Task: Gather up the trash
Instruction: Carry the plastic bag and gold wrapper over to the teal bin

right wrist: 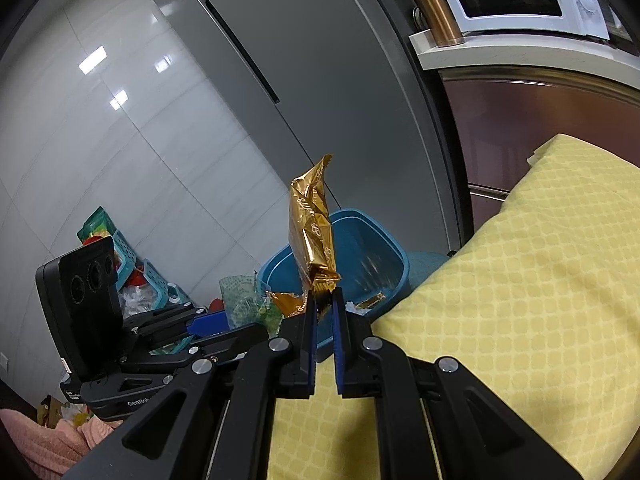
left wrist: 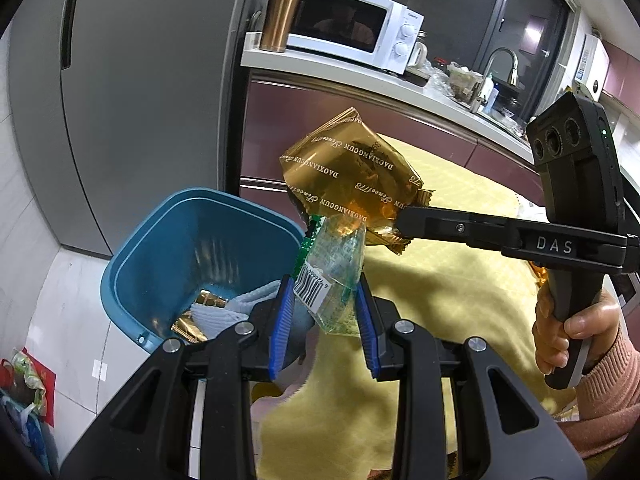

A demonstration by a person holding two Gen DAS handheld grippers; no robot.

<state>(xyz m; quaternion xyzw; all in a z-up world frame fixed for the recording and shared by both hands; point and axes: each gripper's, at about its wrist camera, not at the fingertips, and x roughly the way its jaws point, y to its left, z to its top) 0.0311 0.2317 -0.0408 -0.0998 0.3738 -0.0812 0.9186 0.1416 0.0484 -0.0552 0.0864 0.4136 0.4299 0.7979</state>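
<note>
While both wrappers look feather-light and crinkly, the right gripper (right wrist: 325, 300) pinches the gold wrapper (right wrist: 312, 236) at its edge, mid-frame; the left gripper (left wrist: 322, 316) clamps the clear wrapper (left wrist: 334, 276) beside the blue bin (left wrist: 120, 280).

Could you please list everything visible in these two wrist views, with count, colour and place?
gold wrapper: 1, amber-gold, pinched in right gripper beside the bin
clear wrapper: 1, transparent with green print and barcode, between the left fingers
bin: 1, blue, on floor beside the bed, some trash inside
yellow cover: 1, pale yellow, under both grippers
microwave: 1, white, on counter
tumbler: 1, copper, left of microwave
fridge: 1, grey, behind bin
left gripper: 1, black, blue pads
right gripper: 1, black, blue pads
</note>
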